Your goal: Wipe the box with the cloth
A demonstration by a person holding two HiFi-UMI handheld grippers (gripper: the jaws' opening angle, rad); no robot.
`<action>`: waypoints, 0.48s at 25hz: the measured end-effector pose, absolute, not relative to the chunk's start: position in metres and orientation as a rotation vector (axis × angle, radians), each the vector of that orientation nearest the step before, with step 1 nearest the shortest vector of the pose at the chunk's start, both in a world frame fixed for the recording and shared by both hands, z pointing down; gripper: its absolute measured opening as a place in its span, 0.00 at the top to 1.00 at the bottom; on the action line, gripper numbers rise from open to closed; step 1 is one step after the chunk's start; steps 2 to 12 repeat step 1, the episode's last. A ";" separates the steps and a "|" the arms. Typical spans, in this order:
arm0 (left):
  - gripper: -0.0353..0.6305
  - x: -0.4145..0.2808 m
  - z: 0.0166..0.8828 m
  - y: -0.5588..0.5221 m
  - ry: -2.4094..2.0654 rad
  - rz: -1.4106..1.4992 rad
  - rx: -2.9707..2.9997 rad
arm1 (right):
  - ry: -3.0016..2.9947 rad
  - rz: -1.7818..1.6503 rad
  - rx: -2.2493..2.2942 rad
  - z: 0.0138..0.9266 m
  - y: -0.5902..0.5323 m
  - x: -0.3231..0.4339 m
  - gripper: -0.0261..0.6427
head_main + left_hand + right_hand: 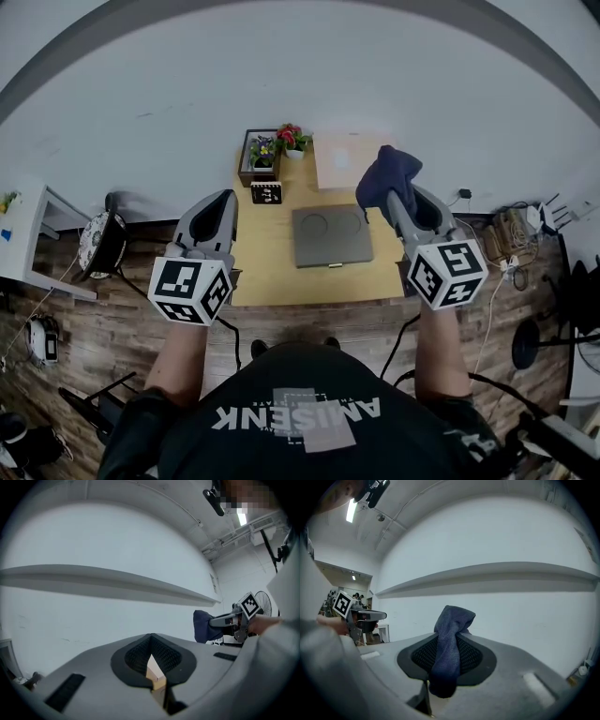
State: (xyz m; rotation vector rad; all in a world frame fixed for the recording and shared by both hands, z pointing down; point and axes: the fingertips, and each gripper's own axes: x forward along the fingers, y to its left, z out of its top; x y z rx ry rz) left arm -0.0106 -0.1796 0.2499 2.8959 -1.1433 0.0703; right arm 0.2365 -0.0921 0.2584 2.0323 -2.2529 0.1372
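A flat grey box (330,234) lies on the wooden table (272,262). My right gripper (394,200) hovers above the box's right edge, shut on a dark blue cloth (386,175). In the right gripper view the cloth (451,641) is pinched between the jaws and bunches up past their tips. My left gripper (223,202) hangs over the table's left edge, shut with nothing in it. In the left gripper view its jaws meet, with only a sliver of table showing between them, and the cloth (206,626) shows at the right.
At the table's far edge stand a dark tray of potted flowers (270,148), a small marker block (267,193) and a pale flat board (343,159). A white wall rises behind. A fan (101,241) and cables (511,246) sit on the wooden floor at both sides.
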 end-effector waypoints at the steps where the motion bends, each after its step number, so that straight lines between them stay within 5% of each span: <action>1: 0.95 -0.011 0.250 -0.180 -1.134 0.078 2.901 | -2.254 0.142 2.036 0.259 -0.091 0.235 0.81; 12: 0.95 -0.011 0.250 -0.180 -1.134 0.078 2.901 | -2.254 0.142 2.036 0.259 -0.091 0.235 0.81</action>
